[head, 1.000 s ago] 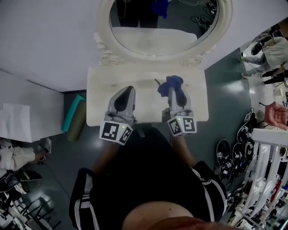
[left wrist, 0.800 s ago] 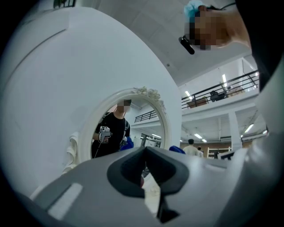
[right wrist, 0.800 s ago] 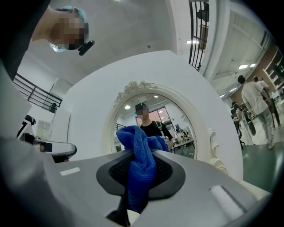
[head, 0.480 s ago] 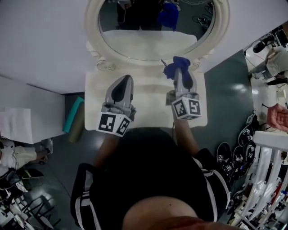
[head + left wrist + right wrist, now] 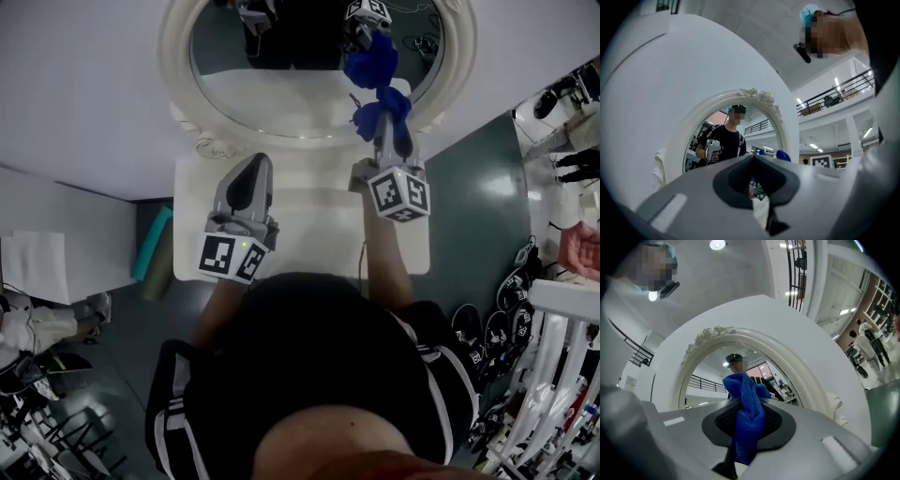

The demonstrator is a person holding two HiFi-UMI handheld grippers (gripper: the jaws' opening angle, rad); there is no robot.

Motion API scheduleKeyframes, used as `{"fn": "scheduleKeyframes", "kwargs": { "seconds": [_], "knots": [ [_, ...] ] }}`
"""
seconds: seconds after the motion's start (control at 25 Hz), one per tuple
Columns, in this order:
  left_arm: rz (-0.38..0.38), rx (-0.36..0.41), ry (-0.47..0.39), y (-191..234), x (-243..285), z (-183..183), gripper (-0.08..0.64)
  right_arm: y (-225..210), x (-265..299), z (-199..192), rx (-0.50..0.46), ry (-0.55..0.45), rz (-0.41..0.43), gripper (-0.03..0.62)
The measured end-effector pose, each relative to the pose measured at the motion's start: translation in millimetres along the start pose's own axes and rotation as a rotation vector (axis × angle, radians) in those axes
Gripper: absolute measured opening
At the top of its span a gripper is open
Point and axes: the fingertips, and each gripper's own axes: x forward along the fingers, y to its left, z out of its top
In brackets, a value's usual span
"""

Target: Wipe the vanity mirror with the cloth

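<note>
The oval vanity mirror (image 5: 281, 89) in its ornate white frame stands at the back of a white vanity table (image 5: 309, 230). My right gripper (image 5: 387, 117) is shut on a bunched blue cloth (image 5: 377, 111), held up at the mirror's lower right rim. The glass shows the cloth's reflection just above it. In the right gripper view the cloth (image 5: 746, 411) sticks up from the right gripper (image 5: 744, 427) in front of the mirror (image 5: 710, 376). My left gripper (image 5: 251, 169) hovers over the table's left half, shut and empty. The left gripper (image 5: 753, 164) points at the mirror (image 5: 717, 136).
A white wall rises behind the mirror. A teal roll (image 5: 155, 239) lies on the dark floor left of the table, beside a white cabinet (image 5: 42, 253). Shoes (image 5: 511, 281) and a white rack (image 5: 562, 356) crowd the right side, where other people stand.
My right gripper has risen from the tabletop with the blue cloth to the mirror's lower right edge. The left gripper has stayed over the table.
</note>
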Motion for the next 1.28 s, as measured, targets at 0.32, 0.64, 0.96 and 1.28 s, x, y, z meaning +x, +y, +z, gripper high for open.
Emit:
{"fn": "scheduleKeyframes", "kwargs": {
  "seconds": [0.32,0.64,0.96,1.28],
  "knots": [
    [0.029,-0.004,0.006,17,12,-4,0.011,-19,45,10,0.119,-0.008,-0.024,0.057],
    [0.03,-0.011,0.02,17,20,-11,0.011,-29,56,24,0.136,-0.051,-0.038,0.057],
    [0.024,-0.028,0.024,21,22,-18,0.011,-26,69,81,0.093,-0.174,-0.03,0.057],
    [0.024,-0.041,0.018,26,16,-17,0.011,2,86,121,0.046,-0.222,0.031,0.057]
  ]
}}
